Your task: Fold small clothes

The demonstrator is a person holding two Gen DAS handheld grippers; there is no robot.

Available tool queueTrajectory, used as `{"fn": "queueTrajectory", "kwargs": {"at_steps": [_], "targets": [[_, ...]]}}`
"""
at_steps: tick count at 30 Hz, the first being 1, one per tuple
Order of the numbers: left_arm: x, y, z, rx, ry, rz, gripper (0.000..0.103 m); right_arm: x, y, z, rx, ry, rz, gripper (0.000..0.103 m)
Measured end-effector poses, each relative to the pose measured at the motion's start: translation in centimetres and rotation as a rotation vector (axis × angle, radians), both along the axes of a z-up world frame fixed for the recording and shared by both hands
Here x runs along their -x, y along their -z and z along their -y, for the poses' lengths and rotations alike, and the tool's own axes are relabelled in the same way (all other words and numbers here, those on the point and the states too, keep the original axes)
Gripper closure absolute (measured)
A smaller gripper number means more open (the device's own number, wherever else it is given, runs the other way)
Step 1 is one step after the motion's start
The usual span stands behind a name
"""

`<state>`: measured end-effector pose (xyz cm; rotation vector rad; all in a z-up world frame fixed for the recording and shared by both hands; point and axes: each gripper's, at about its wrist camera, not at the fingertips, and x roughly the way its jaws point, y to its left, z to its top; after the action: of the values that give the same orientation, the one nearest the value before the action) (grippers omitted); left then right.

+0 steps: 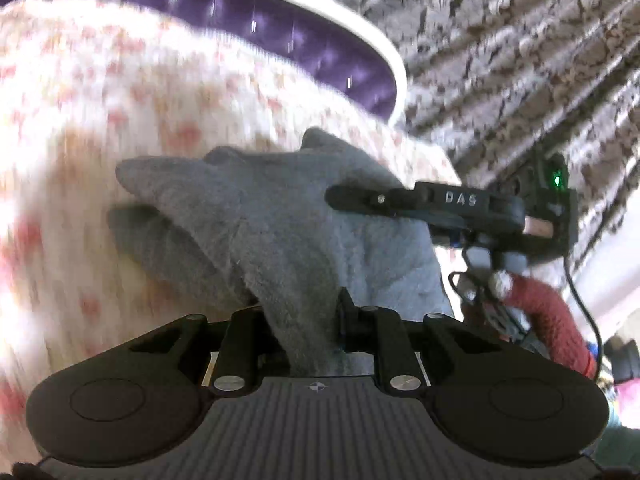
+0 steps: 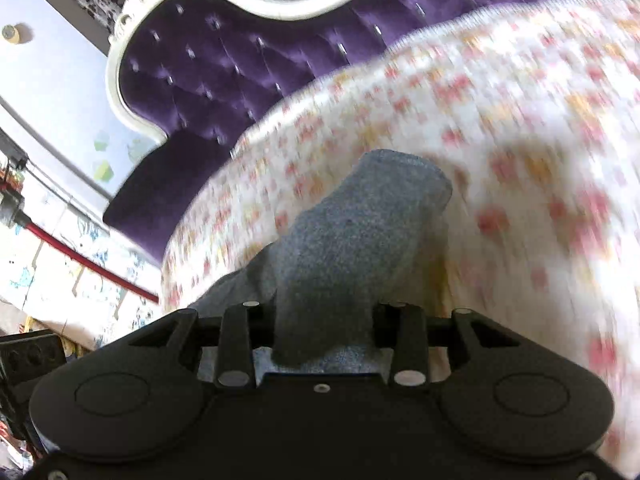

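Note:
A small grey fleecy garment (image 1: 260, 220) hangs bunched over the floral bedspread (image 1: 80, 120), lifted off it between both grippers. My left gripper (image 1: 298, 312) is shut on one part of the cloth, which spills up and forward from between its fingers. At the right of the left wrist view, my right gripper (image 1: 360, 200) shows side-on, gripping the garment's far edge. The right wrist view shows the same grey garment (image 2: 360, 232) pinched in my right gripper (image 2: 320, 312) and folding over in front of it. The cloth hides both pairs of fingertips.
The white bedspread (image 2: 520, 120) with red and yellow flowers fills most of both views, blurred. A purple tufted headboard (image 2: 208, 80) with a white frame stands behind it. A grey patterned wall (image 1: 520, 40) lies beyond. Something red (image 1: 556, 320), a sleeve or wrap, is behind the right gripper.

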<state>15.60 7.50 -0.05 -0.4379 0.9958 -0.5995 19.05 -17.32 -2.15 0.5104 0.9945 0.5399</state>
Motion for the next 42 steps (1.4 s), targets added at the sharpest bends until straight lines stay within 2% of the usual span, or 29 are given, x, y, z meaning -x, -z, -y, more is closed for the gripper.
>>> {"fn": "queueTrajectory", "kwargs": {"at_steps": [3, 5, 7, 9, 13, 17, 20, 23, 27, 31, 35, 38, 42], "targets": [[2.6, 2.1, 0.9, -0.088, 0.007, -0.030, 0.080, 2.5, 1.7, 0.4, 0.085, 0.013, -0.009, 0.046], [4.5, 2.8, 1.1, -0.167, -0.011, 0.017, 0.075, 4.3, 2.3, 0.7, 0.166, 0.047, 0.048, 0.040], [6.0, 3.1, 0.4, -0.179, -0.047, 0.062, 0.070, 5.7, 2.4, 1.2, 0.196, 0.088, 0.098, 0.028], [7.0, 3.0, -0.4, -0.195, -0.086, 0.075, 0.065, 6.7, 2.4, 1.6, 0.210, 0.130, 0.128, 0.027], [8.9, 1.6, -1.7, -0.244, -0.210, 0.123, 0.064, 8.5, 1.8, 2.0, 0.227, 0.178, 0.184, 0.027], [10.5, -2.0, -2.0, -0.316, -0.290, 0.265, 0.064, 10.0, -0.6, 1.2, 0.324, 0.182, 0.319, 0.027], [9.5, -3.4, -1.0, -0.338, -0.285, 0.359, 0.058, 9.5, -1.8, 0.3, 0.365, 0.163, 0.391, 0.024], [6.9, -3.3, 0.7, -0.339, -0.261, 0.397, 0.058, 7.7, -1.8, -0.6, 0.383, 0.164, 0.417, 0.024], [4.6, -1.4, 3.1, -0.363, -0.275, 0.389, 0.058, 5.9, -0.8, -1.2, 0.459, 0.193, 0.426, 0.024], [3.7, 2.2, 3.1, -0.436, -0.281, 0.265, 0.057, 3.9, 2.2, -0.5, 0.562, 0.210, 0.318, 0.025], [4.4, 3.9, 2.3, -0.411, -0.309, 0.245, 0.045, 3.5, 3.7, 0.6, 0.550, 0.225, 0.266, 0.022], [4.6, 3.9, 1.8, -0.393, -0.329, 0.228, 0.042, 3.8, 2.9, 0.4, 0.570, 0.236, 0.288, 0.021], [4.6, 3.6, 2.0, -0.417, -0.329, 0.242, 0.039, 6.2, 0.2, -0.1, 0.524, 0.252, 0.389, 0.021]]}}
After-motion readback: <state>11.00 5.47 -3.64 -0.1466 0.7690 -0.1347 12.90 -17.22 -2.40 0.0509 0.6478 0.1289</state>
